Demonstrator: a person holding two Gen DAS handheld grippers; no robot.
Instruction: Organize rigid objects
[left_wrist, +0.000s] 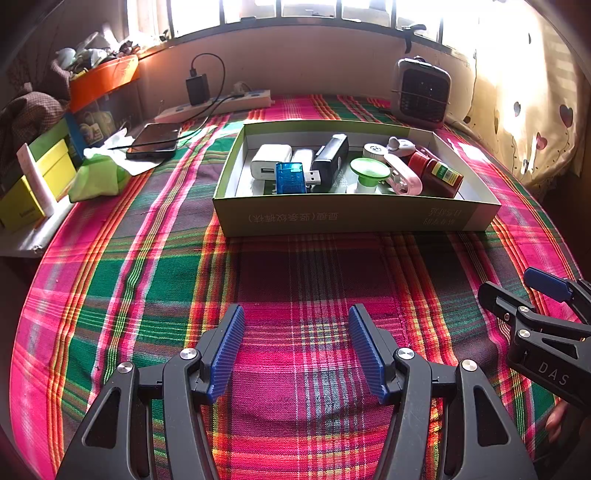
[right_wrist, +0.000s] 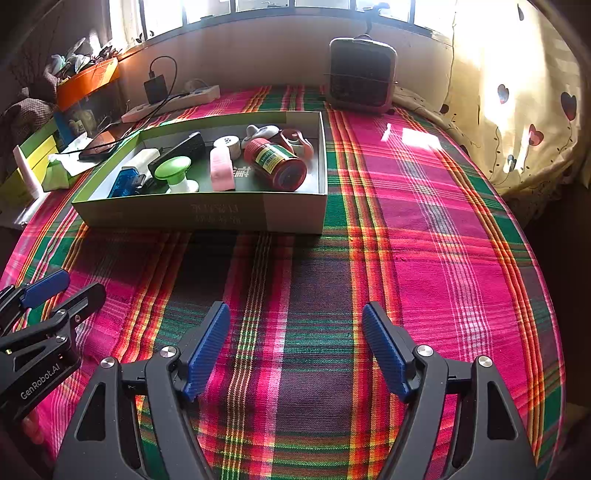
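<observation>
A shallow green cardboard box (left_wrist: 354, 218) (right_wrist: 207, 212) sits on the plaid cloth and holds several small items: a white charger (left_wrist: 269, 160), a blue USB stick (left_wrist: 291, 178) (right_wrist: 125, 181), a black device (left_wrist: 330, 157), a green-topped white knob (left_wrist: 369, 173) (right_wrist: 173, 171), a pink flat piece (right_wrist: 221, 168) and a red bottle (left_wrist: 439, 171) (right_wrist: 277, 162) lying on its side. My left gripper (left_wrist: 295, 314) hovers open over bare cloth in front of the box. My right gripper (right_wrist: 295, 314) is also open over the cloth, to the right of the left one, with nothing between its fingers.
A phone (left_wrist: 155, 140) on a cable, a power strip (left_wrist: 214, 107) and a small heater (left_wrist: 421, 90) (right_wrist: 362, 75) stand behind the box. Yellow boxes (left_wrist: 33, 184), a green pouch (left_wrist: 98, 177) and clutter line the left edge. A heart-print curtain (right_wrist: 517, 110) hangs at the right.
</observation>
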